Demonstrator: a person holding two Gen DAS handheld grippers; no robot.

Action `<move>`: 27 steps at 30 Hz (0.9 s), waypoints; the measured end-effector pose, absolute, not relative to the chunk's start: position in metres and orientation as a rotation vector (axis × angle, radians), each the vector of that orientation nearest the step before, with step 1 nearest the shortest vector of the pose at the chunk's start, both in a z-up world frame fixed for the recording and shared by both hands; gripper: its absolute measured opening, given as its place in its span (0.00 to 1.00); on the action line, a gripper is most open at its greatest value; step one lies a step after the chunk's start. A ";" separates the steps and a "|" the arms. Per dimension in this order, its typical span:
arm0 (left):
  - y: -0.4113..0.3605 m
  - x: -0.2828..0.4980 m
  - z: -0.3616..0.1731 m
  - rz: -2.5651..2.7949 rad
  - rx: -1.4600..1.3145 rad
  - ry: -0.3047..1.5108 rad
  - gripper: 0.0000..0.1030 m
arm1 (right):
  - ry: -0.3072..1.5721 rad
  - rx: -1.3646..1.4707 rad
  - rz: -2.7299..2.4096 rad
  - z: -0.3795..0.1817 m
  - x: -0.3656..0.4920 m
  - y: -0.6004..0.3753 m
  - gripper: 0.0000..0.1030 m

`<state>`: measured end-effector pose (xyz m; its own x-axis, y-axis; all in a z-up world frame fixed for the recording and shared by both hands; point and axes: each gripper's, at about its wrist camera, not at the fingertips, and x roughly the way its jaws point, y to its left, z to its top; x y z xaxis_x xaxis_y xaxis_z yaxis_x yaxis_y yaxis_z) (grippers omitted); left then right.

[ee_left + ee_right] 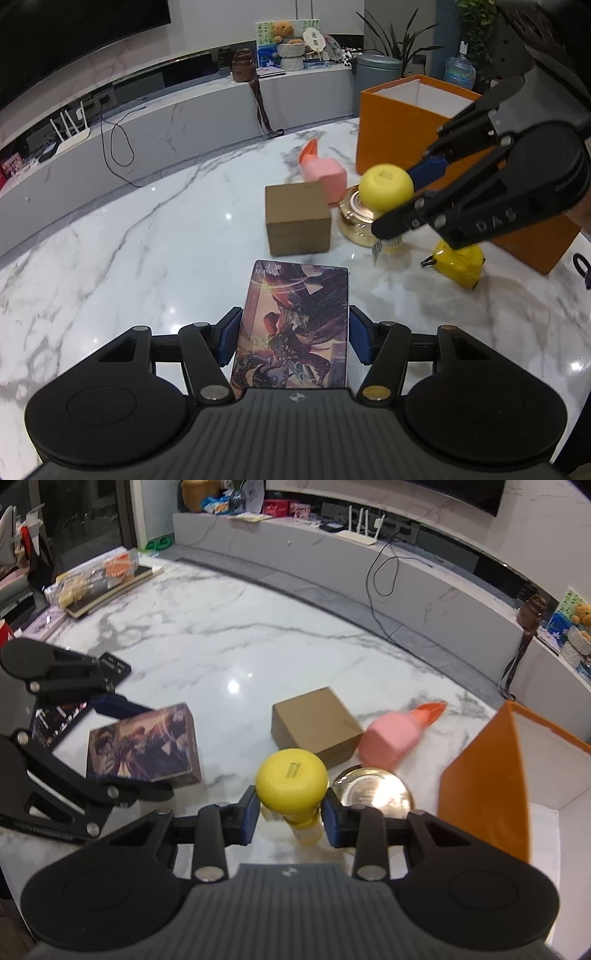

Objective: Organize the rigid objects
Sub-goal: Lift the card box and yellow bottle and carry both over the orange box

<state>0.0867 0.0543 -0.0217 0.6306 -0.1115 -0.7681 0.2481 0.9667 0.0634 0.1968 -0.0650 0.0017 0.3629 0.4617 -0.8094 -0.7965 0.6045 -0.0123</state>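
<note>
My left gripper point(293, 326) is shut on an illustrated card box point(295, 295), its blue pads pressing on the two long sides. In the right wrist view that box point(147, 746) hangs just above the marble table point(221, 646), held by the left gripper point(142, 751). My right gripper point(291, 814) is shut on a yellow bottle with a round cap point(291, 775). The left wrist view shows the same bottle point(386, 182) in the right gripper point(400, 201), near an open orange box point(406, 122).
A brown cardboard box point(314, 731), a pink bottle with an orange cap point(391, 738) and a gold-lidded glass jar point(373, 790) lie beside the orange box point(480, 775). A shiny yellow object point(460, 264) sits near it. Books and snack packs point(103, 576) lie at the far corner.
</note>
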 end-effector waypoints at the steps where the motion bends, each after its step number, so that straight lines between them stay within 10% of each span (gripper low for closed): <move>1: 0.052 0.086 -0.020 -0.208 0.173 0.863 0.66 | 0.860 -0.435 0.841 0.006 0.197 -0.068 0.34; 27: -0.026 0.097 0.056 -0.221 0.194 0.771 0.66 | 0.727 -0.243 0.763 0.076 0.194 -0.146 0.34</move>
